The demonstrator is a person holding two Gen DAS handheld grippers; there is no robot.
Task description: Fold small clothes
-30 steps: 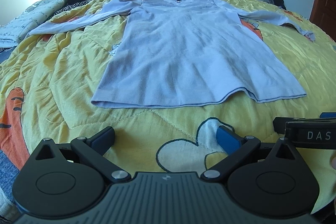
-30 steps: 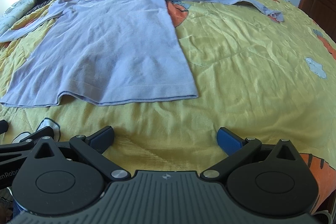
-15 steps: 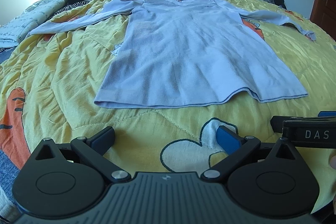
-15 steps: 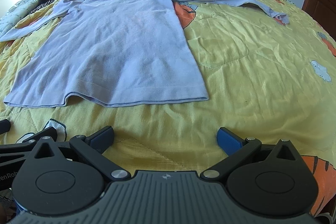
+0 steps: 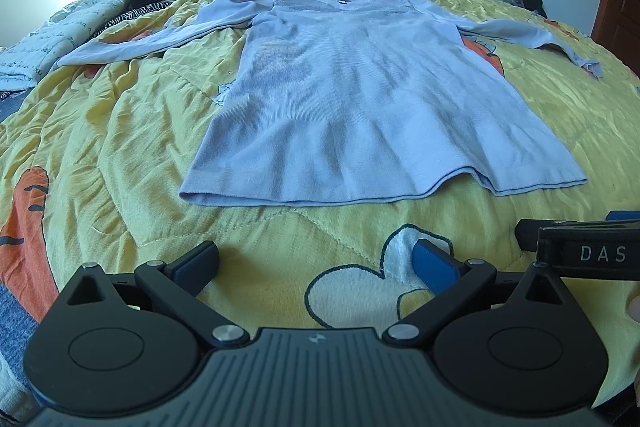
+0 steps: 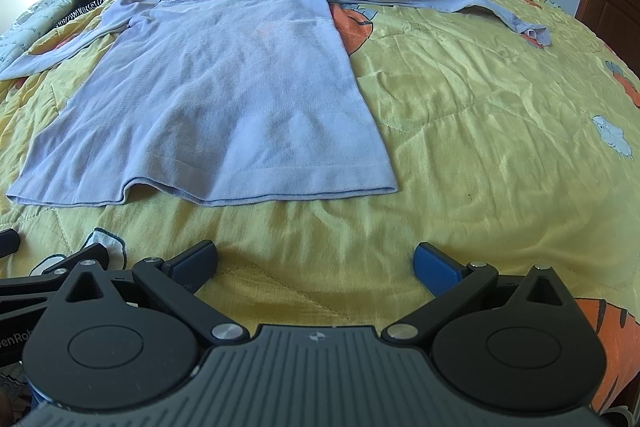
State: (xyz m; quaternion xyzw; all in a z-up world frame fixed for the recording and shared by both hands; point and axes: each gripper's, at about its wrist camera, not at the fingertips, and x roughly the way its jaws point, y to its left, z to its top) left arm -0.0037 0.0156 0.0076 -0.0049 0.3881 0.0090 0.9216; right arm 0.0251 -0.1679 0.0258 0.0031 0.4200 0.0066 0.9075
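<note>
the pale blue long-sleeved top (image 5: 360, 99) lies flat mid-frame on the yellow quilt (image 6: 500, 131), hem nearest, collar toward the top. left gripper (image 5: 316, 259) and right gripper (image 6: 316, 259) both gape wide and empty, just short of the hem

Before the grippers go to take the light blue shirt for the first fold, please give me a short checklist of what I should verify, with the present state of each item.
1. Left gripper open and empty: ok.
2. Right gripper open and empty: ok.
3. Light blue shirt lies flat on the yellow quilt, both sleeves spread out: ok.
4. Hem free of objects, nothing lying on the shirt: ok.
5. Hem fully flat: not ok, one small ripple lifts near the middle.
6. Grippers touching the shirt: not yet, both are short of the hem.
</note>
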